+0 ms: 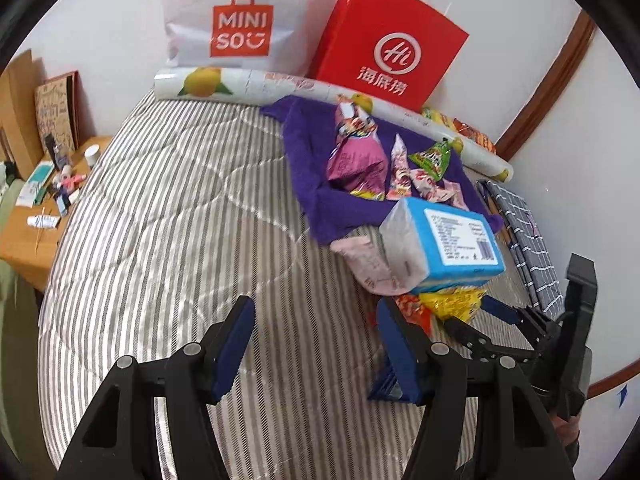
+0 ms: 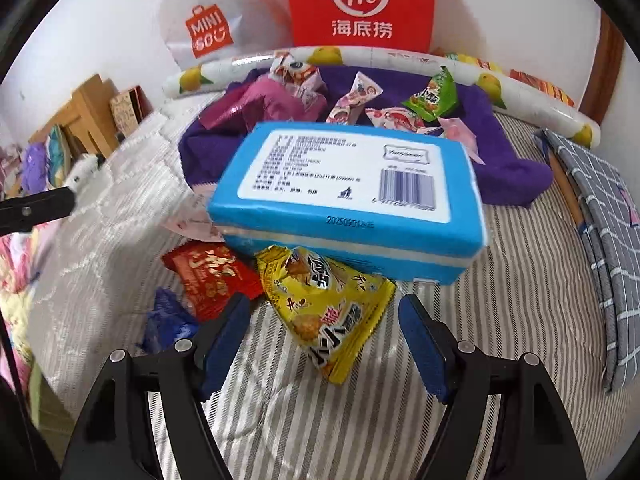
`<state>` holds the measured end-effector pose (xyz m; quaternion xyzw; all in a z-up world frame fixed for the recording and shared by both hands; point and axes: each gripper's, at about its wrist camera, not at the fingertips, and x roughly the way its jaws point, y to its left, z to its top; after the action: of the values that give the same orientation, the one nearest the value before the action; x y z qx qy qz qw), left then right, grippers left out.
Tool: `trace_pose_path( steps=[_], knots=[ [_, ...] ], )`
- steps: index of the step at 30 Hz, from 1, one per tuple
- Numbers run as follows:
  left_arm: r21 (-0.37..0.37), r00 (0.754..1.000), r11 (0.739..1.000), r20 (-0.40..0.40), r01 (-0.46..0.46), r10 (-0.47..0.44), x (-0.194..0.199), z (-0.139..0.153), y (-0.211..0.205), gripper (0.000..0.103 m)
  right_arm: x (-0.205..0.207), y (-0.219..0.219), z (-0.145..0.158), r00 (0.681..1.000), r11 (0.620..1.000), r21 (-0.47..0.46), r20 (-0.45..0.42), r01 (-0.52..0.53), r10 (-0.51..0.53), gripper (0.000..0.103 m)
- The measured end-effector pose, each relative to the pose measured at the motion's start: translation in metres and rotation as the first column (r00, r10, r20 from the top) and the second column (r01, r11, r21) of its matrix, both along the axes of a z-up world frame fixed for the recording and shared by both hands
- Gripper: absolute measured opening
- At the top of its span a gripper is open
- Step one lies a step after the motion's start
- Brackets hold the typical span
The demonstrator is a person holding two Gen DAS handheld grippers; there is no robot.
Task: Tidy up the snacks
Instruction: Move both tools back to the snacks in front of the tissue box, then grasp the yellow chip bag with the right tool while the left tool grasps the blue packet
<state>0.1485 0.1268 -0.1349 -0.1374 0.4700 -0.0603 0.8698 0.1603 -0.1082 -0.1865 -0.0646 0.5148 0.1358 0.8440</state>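
Note:
Snack packets lie on a purple towel (image 1: pixel 304 168) (image 2: pixel 508 168) on the striped bed: a pink bag (image 1: pixel 356 160) (image 2: pixel 260 104), a green packet (image 1: pixel 434 158) (image 2: pixel 434 98) and small pink-white packets (image 2: pixel 360 94). A blue tissue pack (image 1: pixel 444 240) (image 2: pixel 348 196) rests on a yellow snack packet (image 2: pixel 324 312) (image 1: pixel 452 302) beside a red packet (image 2: pixel 208 276). My right gripper (image 2: pixel 324 340) is open, its fingers on either side of the yellow packet's near end. My left gripper (image 1: pixel 316 344) is open and empty over the bedspread, left of the right gripper (image 1: pixel 472 316).
A white MINISO bag (image 1: pixel 236 20), a red paper bag (image 1: pixel 388 44) and a lemon-print roll (image 1: pixel 280 84) line the wall. A checked grey cloth (image 1: pixel 524 240) lies at right. A wooden side table (image 1: pixel 36 208) with small items stands left. A blue wrapper (image 2: pixel 168 320) lies near.

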Motion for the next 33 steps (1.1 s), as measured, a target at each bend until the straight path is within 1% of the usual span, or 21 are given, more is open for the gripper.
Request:
trace_pose_path(
  steps=[4,7,10,11,15,20,23,26,28,30,33],
  knots=[
    [-0.002,1.000,1.000,-0.015,-0.005,0.005,-0.003,-0.009,0.007,0.061,0.001,0.008,-0.011,1.000,0.998,-0.059,0.019,-0.021,0.022,0.076],
    [-0.008,0.999,1.000,-0.030,-0.021,0.021,-0.004,-0.013,0.012,0.061,0.007,0.009,-0.015,0.999,0.996,-0.085,0.035,-0.015,0.018,0.076],
    [-0.021,0.999,0.999,-0.035,-0.029,0.028,-0.006,-0.015,0.015,0.061,0.011,0.008,-0.019,0.999,0.997,-0.073,0.035,-0.009,0.011,0.074],
    [-0.020,0.999,0.999,-0.037,-0.031,0.030,-0.006,-0.016,0.015,0.061,0.011,0.008,-0.019,0.999,0.998,-0.065,0.031,-0.011,0.013,0.071],
    [-0.021,0.999,1.000,-0.047,-0.020,0.019,-0.008,-0.020,0.011,0.061,0.004,0.007,-0.017,0.998,0.998,-0.064,0.055,-0.022,0.025,0.066],
    [-0.020,0.998,0.999,-0.065,0.025,-0.026,-0.009,-0.024,-0.006,0.061,-0.005,0.000,-0.007,0.998,0.999,-0.033,0.052,-0.017,0.019,0.064],
    [-0.031,0.995,0.998,-0.076,0.060,-0.063,-0.011,-0.026,-0.021,0.061,-0.012,-0.011,0.003,0.997,1.000,-0.017,0.071,0.001,0.000,0.064],
    [-0.022,0.992,0.995,-0.085,0.097,-0.098,-0.012,-0.029,-0.038,0.061,-0.020,-0.025,0.015,0.995,1.000,-0.005,0.094,0.025,-0.024,0.064],
    [-0.023,0.988,0.992,-0.088,0.123,-0.124,-0.012,-0.032,-0.050,0.061,-0.025,-0.033,0.019,0.994,0.999,-0.007,0.107,0.039,-0.038,0.064],
    [-0.040,0.985,0.989,-0.092,0.145,-0.148,-0.012,-0.036,-0.061,0.062,-0.029,-0.041,0.024,0.991,0.998,-0.024,0.124,0.054,-0.051,0.064],
    [-0.043,0.980,0.985,-0.096,0.169,-0.173,-0.012,-0.039,-0.076,0.062,-0.032,-0.054,0.030,0.988,0.998,-0.014,0.137,0.069,-0.066,0.064]
  ],
)
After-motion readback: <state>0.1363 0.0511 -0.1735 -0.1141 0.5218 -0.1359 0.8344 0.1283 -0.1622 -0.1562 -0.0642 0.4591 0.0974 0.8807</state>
